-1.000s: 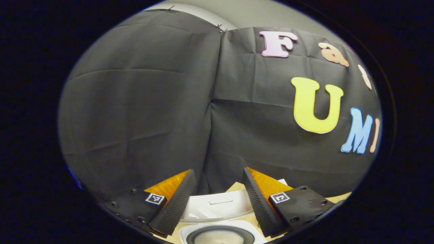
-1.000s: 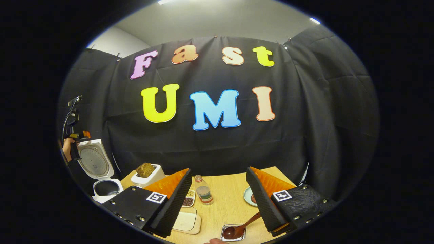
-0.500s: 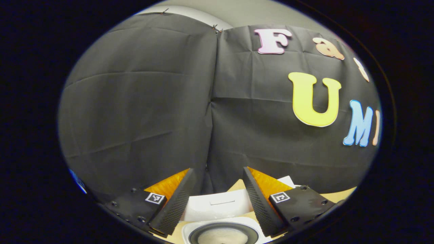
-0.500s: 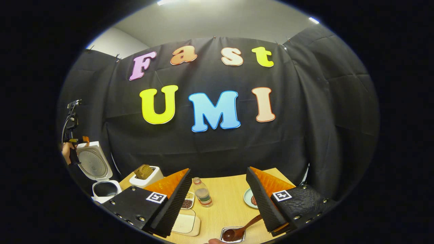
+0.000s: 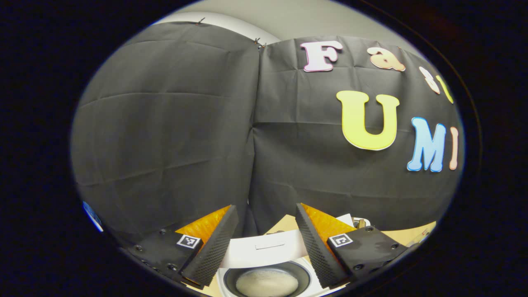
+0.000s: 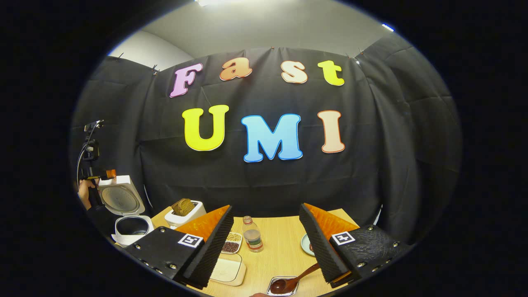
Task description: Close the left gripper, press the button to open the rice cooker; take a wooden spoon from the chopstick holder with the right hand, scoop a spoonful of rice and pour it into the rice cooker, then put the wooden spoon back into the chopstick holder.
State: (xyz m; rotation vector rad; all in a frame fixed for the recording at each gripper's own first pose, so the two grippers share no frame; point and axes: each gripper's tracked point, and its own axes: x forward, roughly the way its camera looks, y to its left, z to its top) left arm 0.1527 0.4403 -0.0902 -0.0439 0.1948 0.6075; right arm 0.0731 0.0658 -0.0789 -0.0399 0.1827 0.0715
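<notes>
1. The rice cooker stands at the table's left end with its lid swung up, so the button press looks done. In the left gripper view its dark pot sits straight below the left claw, with a pale mass in the bottom.
2. Left claw: its fingers stand well apart, holding nothing, above the cooker's raised lid.
3. Right claw: also spread wide and empty, high over the table.
4. The wooden spoon rests with its bowl in a small metal holder at the near edge, its handle slanting up towards the right finger (touching or just passing in front, I cannot tell).
5. The step in hand is probably taking the spoon. To do it well, drop the right claw low, set the handle square between the fingers, and grip mid-handle so the bowl stays level for scooping.
6. Count: one cooker, one spoon, one bottle, one tray of rice, one small dish of beans, one white box of brown pieces, one plate.
</notes>
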